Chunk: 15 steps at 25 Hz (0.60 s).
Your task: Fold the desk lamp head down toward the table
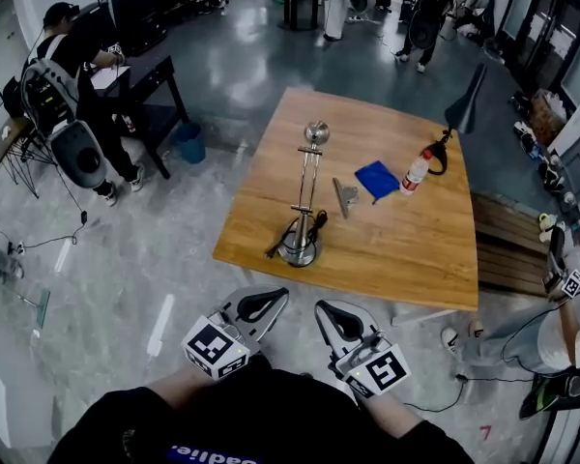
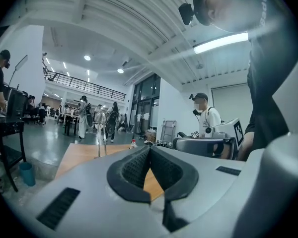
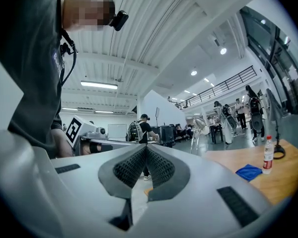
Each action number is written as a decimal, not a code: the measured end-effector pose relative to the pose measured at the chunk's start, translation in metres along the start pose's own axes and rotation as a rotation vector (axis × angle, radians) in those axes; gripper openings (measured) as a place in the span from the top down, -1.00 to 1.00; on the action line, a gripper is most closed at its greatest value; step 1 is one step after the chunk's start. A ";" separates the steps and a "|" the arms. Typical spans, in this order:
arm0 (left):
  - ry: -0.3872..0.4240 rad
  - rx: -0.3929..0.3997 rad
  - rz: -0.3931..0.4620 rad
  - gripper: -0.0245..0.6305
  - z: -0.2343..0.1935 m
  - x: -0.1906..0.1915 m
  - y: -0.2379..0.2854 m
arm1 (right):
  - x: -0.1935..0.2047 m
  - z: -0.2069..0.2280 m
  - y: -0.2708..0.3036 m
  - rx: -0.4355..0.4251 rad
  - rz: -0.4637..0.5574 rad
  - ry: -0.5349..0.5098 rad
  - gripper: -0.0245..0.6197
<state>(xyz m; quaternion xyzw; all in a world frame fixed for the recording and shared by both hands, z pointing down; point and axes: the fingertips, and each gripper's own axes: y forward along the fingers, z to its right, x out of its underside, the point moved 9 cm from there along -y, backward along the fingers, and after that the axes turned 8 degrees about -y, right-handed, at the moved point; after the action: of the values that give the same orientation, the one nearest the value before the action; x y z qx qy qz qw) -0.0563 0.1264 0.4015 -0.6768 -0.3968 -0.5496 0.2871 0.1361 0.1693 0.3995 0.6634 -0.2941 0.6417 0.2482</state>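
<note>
Head view: left gripper point(image 1: 271, 301) and right gripper point(image 1: 329, 313) pressed together, empty; desk lamp point(image 1: 307, 196) probably rigid metal, best pinched at head point(image 1: 316, 131).

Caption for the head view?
Left tongs and right tongs, shut, short of the table with its upright desk lamp.

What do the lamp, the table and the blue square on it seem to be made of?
Lamp: likely polished metal; the silvery stem, head and round base show bright glints.
Table: wood or wood veneer with a satin finish; warm brown with faint grain lines.
Blue square: probably soft fabric; it looks matte and lies flat, but it is too small to be sure.
</note>
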 end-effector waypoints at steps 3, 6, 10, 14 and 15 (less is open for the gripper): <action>-0.006 0.014 -0.005 0.90 -0.027 0.003 0.018 | 0.003 0.018 0.018 0.011 -0.015 -0.012 0.90; 0.008 0.058 -0.031 0.90 -0.059 0.008 0.036 | 0.005 0.036 0.039 0.055 -0.025 -0.012 0.90; 0.017 0.120 -0.069 0.90 -0.110 0.007 0.058 | 0.004 0.061 0.077 0.100 -0.050 -0.020 0.91; -0.002 0.191 -0.089 0.90 -0.155 0.004 0.076 | 0.004 0.085 0.111 0.165 -0.066 -0.032 0.90; -0.004 0.210 -0.098 0.90 -0.164 0.004 0.080 | 0.005 0.090 0.118 0.178 -0.074 -0.030 0.90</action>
<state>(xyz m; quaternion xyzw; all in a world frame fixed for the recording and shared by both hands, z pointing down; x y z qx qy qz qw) -0.0725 -0.0494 0.4471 -0.6241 -0.4852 -0.5170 0.3284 0.1159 0.0228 0.3937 0.7027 -0.2152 0.6456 0.2073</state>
